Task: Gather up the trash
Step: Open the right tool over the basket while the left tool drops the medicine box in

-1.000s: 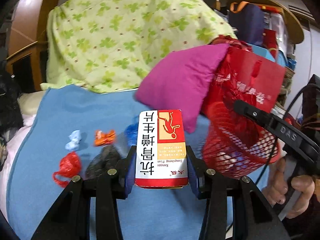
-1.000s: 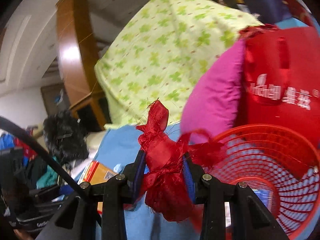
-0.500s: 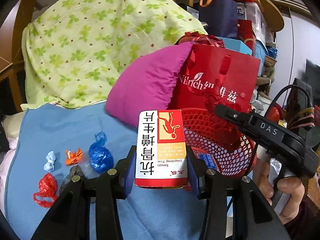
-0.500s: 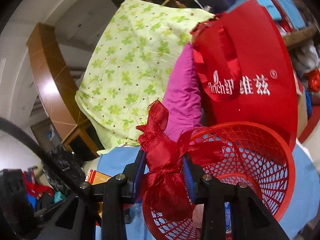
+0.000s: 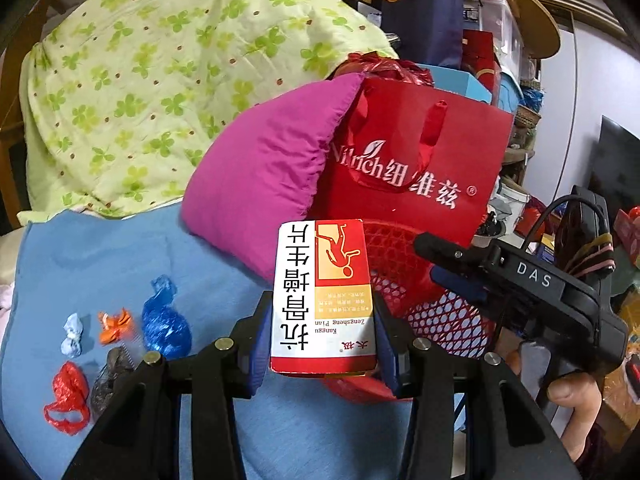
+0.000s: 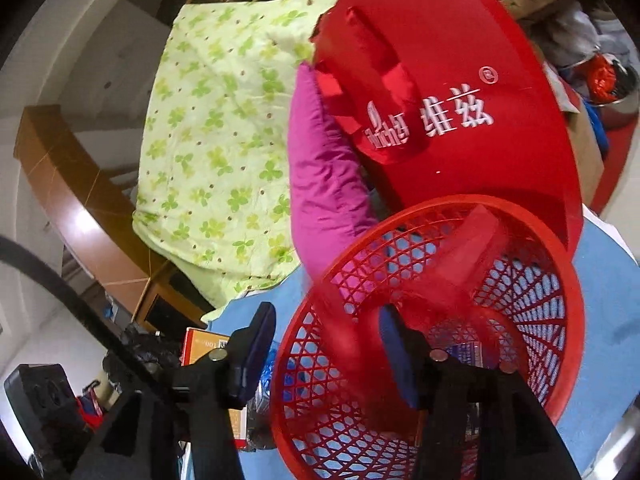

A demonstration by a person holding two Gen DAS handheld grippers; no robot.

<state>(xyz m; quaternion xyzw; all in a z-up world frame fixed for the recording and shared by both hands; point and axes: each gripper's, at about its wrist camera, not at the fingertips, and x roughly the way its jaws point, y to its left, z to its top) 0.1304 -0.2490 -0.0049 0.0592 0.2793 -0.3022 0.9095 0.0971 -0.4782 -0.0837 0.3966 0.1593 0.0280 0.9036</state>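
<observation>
My left gripper (image 5: pixel 323 344) is shut on a red-and-white medicine box (image 5: pixel 323 296), held upright just left of the red mesh basket (image 5: pixel 440 316). My right gripper (image 6: pixel 326 356) is open above the basket's (image 6: pixel 560 380) near rim. A blurred red plastic wrapper (image 6: pixel 452 276) is falling loose into the basket. On the blue sheet (image 5: pixel 100 264) at the left lie a blue wrapper (image 5: pixel 164 324), an orange wrapper (image 5: pixel 115 325), a pale blue wrapper (image 5: pixel 72 334), a red bag scrap (image 5: pixel 68 398) and a dark wrapper (image 5: pixel 106 376).
A magenta pillow (image 5: pixel 264 176) and a red paper bag (image 5: pixel 416 168) stand behind the basket. A green clover quilt (image 5: pixel 160 80) is heaped at the back. The right gripper's body (image 5: pixel 536 292) and the hand holding it are at the right of the left wrist view.
My right gripper has opened and let go of the red wrapper, which drops into the basket. My left gripper, still holding the box, has moved right, closer to the basket.
</observation>
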